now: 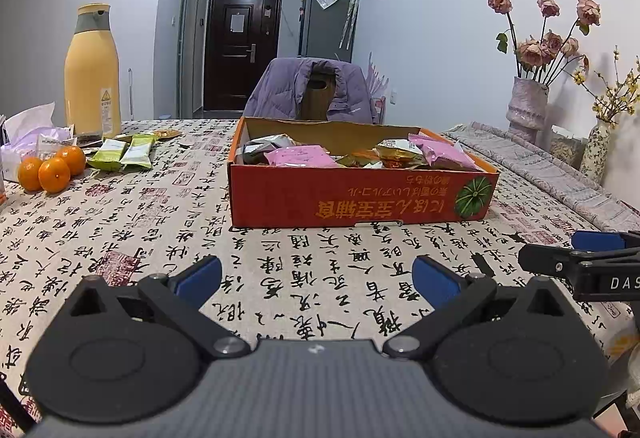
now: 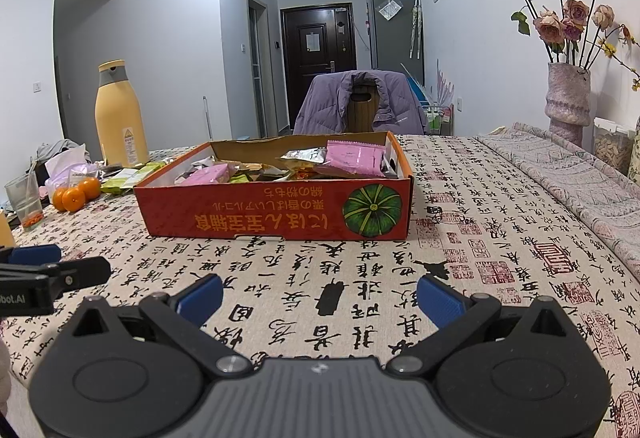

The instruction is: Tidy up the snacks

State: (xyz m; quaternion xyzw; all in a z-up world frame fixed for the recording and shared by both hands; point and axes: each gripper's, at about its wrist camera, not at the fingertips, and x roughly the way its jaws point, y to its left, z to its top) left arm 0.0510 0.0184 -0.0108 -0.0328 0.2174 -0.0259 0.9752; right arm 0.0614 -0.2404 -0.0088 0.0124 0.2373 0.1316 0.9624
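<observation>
- Left wrist view: left gripper (image 1: pixel 316 280) spread wide, blue pads (image 1: pixel 200 278) well apart, nothing between them, hovering over the printed tablecloth (image 1: pixel 160 230) just short of the red box (image 1: pixel 360 198).
- Red box is a shallow open cardboard tray, dead ahead of the left gripper, print on its front face upside down. Snack packets (image 1: pixel 298 156) piled inside: pink, silver, orange-yellow.
- Left of the box: two green packets (image 1: pixel 122 154) lying flat on the cloth, then three oranges (image 1: pixel 52 168) closer to the table edge, yellow bottle (image 1: pixel 93 72) upright behind them.
- Right gripper (image 1: pixel 576 258) pokes in right of the box and nearer the camera; seen side-on, so its opening can't be read here.
- Right wrist view: right gripper (image 2: pixel 320 298) also wide open, empty, above the cloth in front of the box (image 2: pixel 276 210).
- This view adds a clear glass (image 2: pixel 25 198) with a straw far left of the box, beyond the oranges (image 2: pixel 76 194).
- Left gripper (image 2: pixel 52 274) visible left of the box, near edge, side-on.
- Vase of dried roses (image 2: pixel 568 102) right of the box, behind it; fuller in this view.
</observation>
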